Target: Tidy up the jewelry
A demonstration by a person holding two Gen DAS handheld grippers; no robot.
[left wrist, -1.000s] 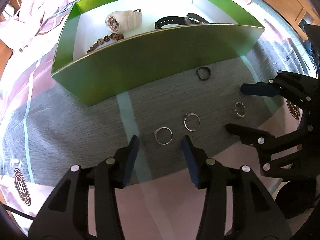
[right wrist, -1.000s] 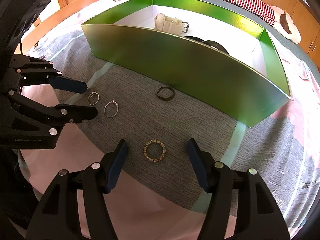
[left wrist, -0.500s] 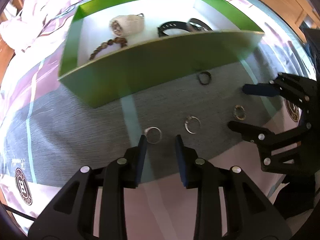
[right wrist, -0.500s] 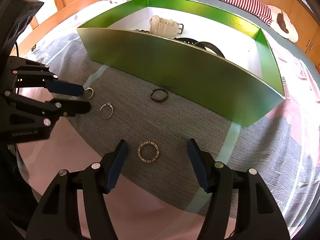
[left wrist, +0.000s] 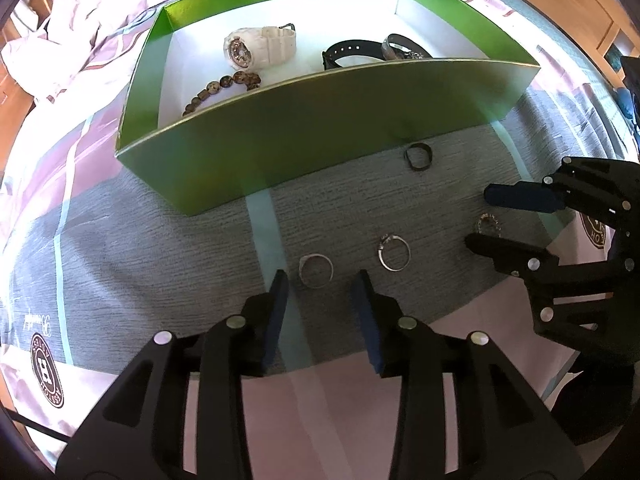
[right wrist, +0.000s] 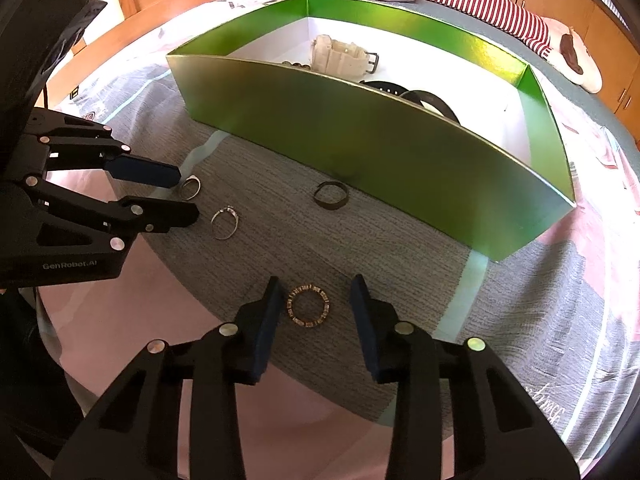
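Left gripper (left wrist: 320,280) jaws opening, straddling plain ring (left wrist: 316,270), no contact. Right gripper (right wrist: 314,294) jaws closing around studded ring (right wrist: 308,306), not yet pinching.

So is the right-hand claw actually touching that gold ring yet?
Apart. The right wrist view shows bedspread between the gold ring and each of the right gripper's closing pads.

Bed cover (left wrist: 168,248), grey and pink, printed; rumpled duvet (left wrist: 92,20); striped pillow (right wrist: 484,12); wooden cabinets (right wrist: 576,4).
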